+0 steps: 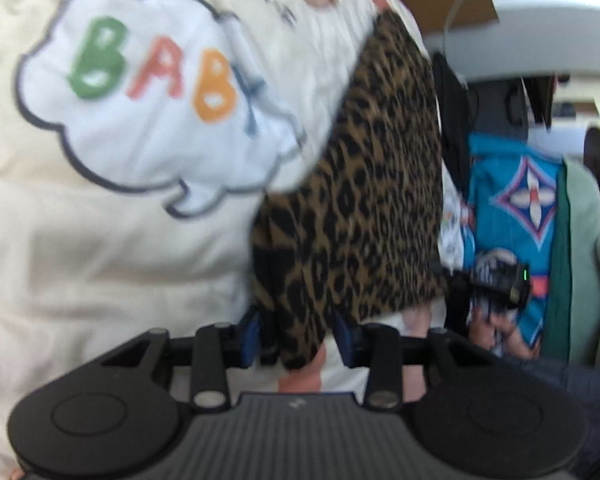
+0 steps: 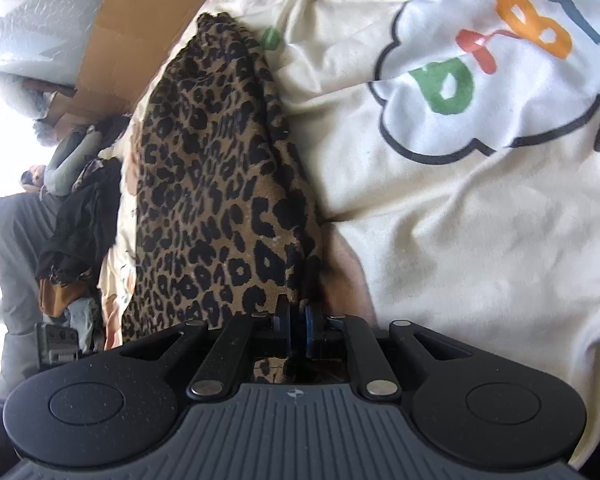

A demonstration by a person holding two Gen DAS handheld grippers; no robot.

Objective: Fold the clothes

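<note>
A leopard-print garment (image 1: 364, 184) lies bunched against cream bedding with a "BABY" cloud print (image 1: 148, 92). My left gripper (image 1: 298, 334) has its blue pads (image 1: 252, 332) partly apart, with a thick bunch of the garment's lower end pinched between them. My right gripper (image 2: 296, 320) is shut, its blue pads (image 2: 282, 320) pressed together on the near edge of the leopard-print garment (image 2: 212, 184). In the left wrist view the right gripper's black body (image 1: 496, 280) shows beside the garment's right corner, with a hand (image 1: 492, 328) holding it. The left view is motion-blurred.
A blue patterned cloth (image 1: 516, 208) and a green cloth (image 1: 572, 248) lie at the right. The right wrist view shows a cardboard box (image 2: 132, 28) at the back, a dark clothes heap (image 2: 80, 220) at the left and the cream bedding (image 2: 460, 220).
</note>
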